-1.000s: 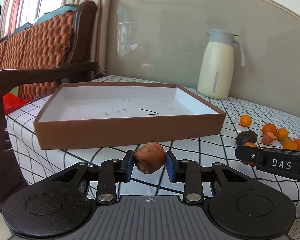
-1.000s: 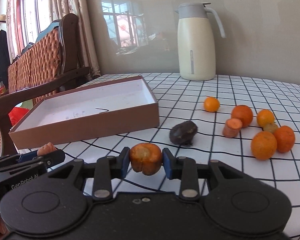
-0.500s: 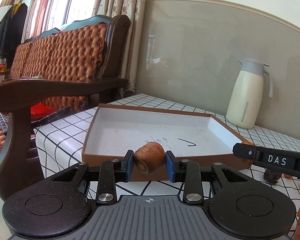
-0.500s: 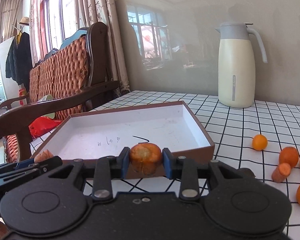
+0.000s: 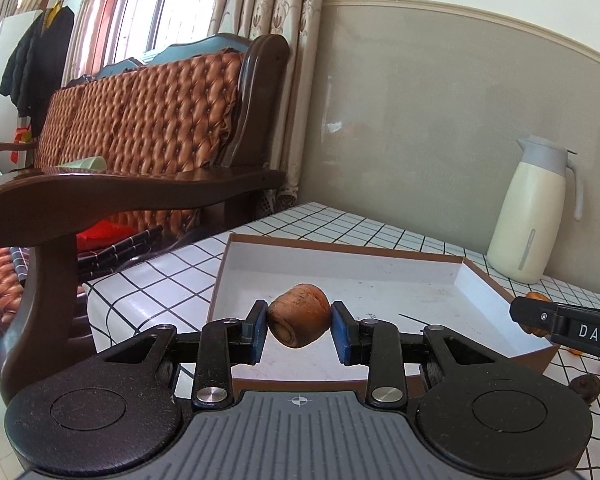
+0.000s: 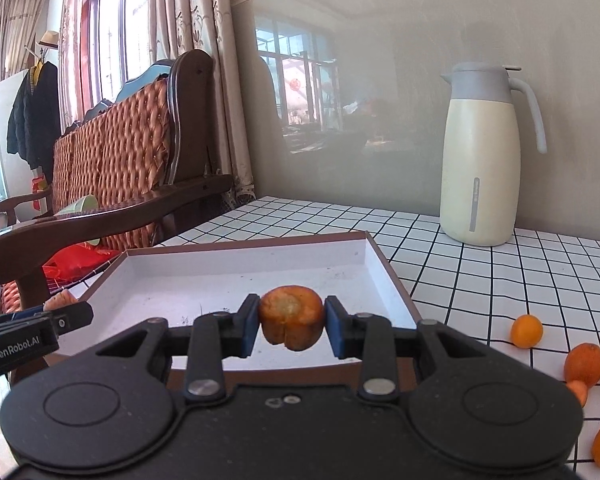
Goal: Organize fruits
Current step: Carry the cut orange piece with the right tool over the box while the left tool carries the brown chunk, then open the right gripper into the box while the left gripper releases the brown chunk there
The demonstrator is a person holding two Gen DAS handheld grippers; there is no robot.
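Observation:
My left gripper (image 5: 299,333) is shut on a brownish carrot chunk (image 5: 299,315) and holds it above the near left part of the shallow brown box (image 5: 380,280) with a white inside. My right gripper (image 6: 291,330) is shut on an orange carrot chunk (image 6: 291,322) above the near edge of the same box (image 6: 240,276). The right gripper's finger (image 5: 568,330) shows at the right of the left wrist view; the left gripper's finger (image 6: 32,330) shows at the left of the right wrist view. The box holds no fruit.
Several small oranges (image 6: 584,362) and carrot pieces lie on the checked tablecloth (image 6: 480,280) right of the box. A dark round fruit (image 5: 585,387) lies near them. A cream thermos jug (image 6: 480,160) stands at the back. A wooden armchair (image 5: 112,200) stands left of the table.
Both grippers have risen and moved toward the box with their carrot chunks; they now hang over the box instead of before its front wall.

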